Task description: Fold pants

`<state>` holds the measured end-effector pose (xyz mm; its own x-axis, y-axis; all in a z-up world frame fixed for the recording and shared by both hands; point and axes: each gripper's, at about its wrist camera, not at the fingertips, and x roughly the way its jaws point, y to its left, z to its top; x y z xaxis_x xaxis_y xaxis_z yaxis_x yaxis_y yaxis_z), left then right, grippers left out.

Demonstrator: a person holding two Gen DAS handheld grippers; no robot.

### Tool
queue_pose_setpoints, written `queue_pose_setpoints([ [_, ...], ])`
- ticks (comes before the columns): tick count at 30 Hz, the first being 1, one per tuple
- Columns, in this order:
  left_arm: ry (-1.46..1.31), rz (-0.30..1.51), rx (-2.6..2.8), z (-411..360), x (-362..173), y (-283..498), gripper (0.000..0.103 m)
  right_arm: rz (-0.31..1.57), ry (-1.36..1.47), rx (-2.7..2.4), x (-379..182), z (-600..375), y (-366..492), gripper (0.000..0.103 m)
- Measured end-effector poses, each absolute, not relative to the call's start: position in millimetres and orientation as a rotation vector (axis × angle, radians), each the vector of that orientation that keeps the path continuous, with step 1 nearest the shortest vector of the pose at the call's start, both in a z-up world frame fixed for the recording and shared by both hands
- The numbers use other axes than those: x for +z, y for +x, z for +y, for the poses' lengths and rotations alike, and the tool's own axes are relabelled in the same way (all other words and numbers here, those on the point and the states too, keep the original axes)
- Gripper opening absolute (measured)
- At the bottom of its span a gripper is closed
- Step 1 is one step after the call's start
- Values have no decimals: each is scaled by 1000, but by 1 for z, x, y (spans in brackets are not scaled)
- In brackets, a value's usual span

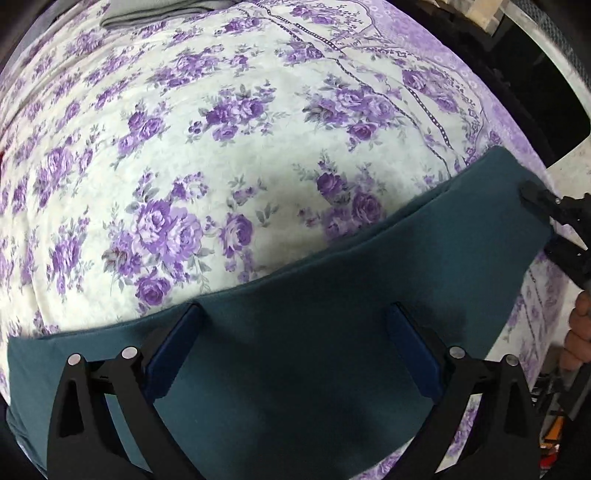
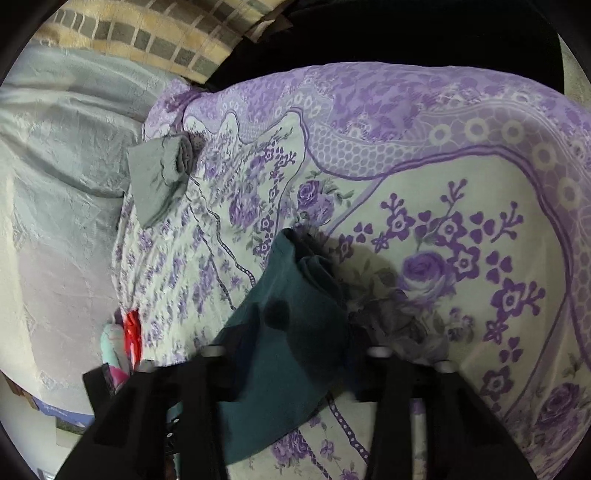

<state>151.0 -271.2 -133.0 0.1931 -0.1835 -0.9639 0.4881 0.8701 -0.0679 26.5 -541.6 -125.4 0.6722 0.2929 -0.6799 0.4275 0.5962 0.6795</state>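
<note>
The teal pants (image 1: 332, 302) lie as a flat folded band across the purple floral bedspread (image 1: 229, 155). My left gripper (image 1: 295, 321) is open, its blue-padded fingers (image 1: 177, 350) spread wide just over the pants' near part. My right gripper (image 1: 535, 199) shows at the right edge, its tip at the pants' far right end. In the right wrist view the pants (image 2: 288, 332) run between the spread fingers of the right gripper (image 2: 291, 350), which is open, and the pants' end looks bunched.
A folded grey garment (image 2: 159, 181) lies on the bedspread (image 2: 461, 206) near its far edge, also at the top of the left wrist view (image 1: 147, 18). A pale sheet (image 2: 62, 147) and checked blanket (image 2: 155, 33) lie beyond. Red and colourful items (image 2: 125, 339) sit at the left.
</note>
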Motion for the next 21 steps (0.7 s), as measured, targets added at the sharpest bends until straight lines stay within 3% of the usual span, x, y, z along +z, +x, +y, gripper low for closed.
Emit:
queue_pose_setpoints([
  [5, 323, 1295, -457, -280, -135, 150, 97, 824, 919, -65, -97, -530, 31, 11],
  [9, 298, 1243, -483, -276, -113, 146, 92, 791, 864, 18, -63, -508, 37, 10],
  [21, 73, 1172, -343, -135, -68, 142, 91, 810, 709, 268, -13, -389, 72, 11],
])
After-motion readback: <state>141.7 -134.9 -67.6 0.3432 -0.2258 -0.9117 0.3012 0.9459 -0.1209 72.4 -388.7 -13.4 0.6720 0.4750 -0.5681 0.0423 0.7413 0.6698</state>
